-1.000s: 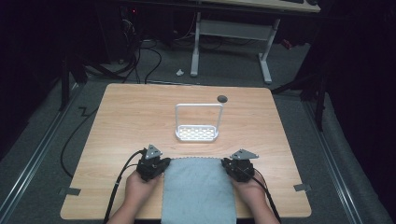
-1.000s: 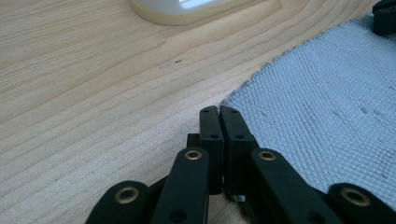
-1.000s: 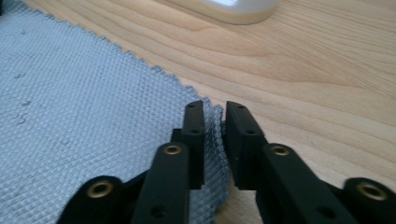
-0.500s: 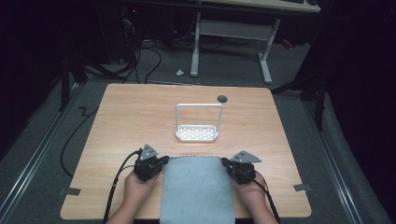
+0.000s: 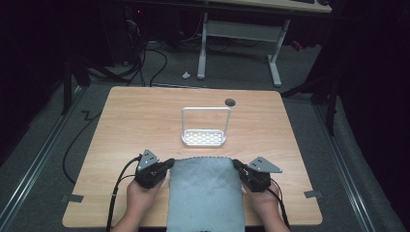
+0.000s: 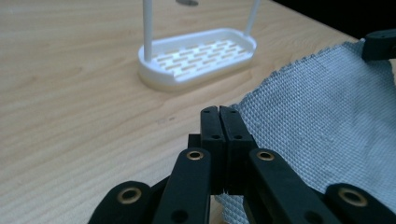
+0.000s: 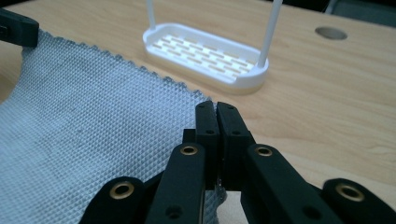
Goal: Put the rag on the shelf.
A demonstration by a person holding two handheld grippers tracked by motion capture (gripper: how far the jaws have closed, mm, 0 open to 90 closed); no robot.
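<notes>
A grey cloth (image 5: pixel 205 193) lay spread between both claws, left claw (image 6: pixel 219 122) and right claw (image 7: pixel 216 119) each clamped on a far corner. Probably light and limp; corners suited gripping.

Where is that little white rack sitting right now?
In the high view, the white rack stands mid-table, just beyond the grey cloth, with a dark hole behind it.

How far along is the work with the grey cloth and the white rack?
Done: both far corners of the cloth are pinched, by the left gripper and the right gripper. In hand: the cloth is held flat between them. Probably left: hanging it on the rack, which stands bare.
</notes>
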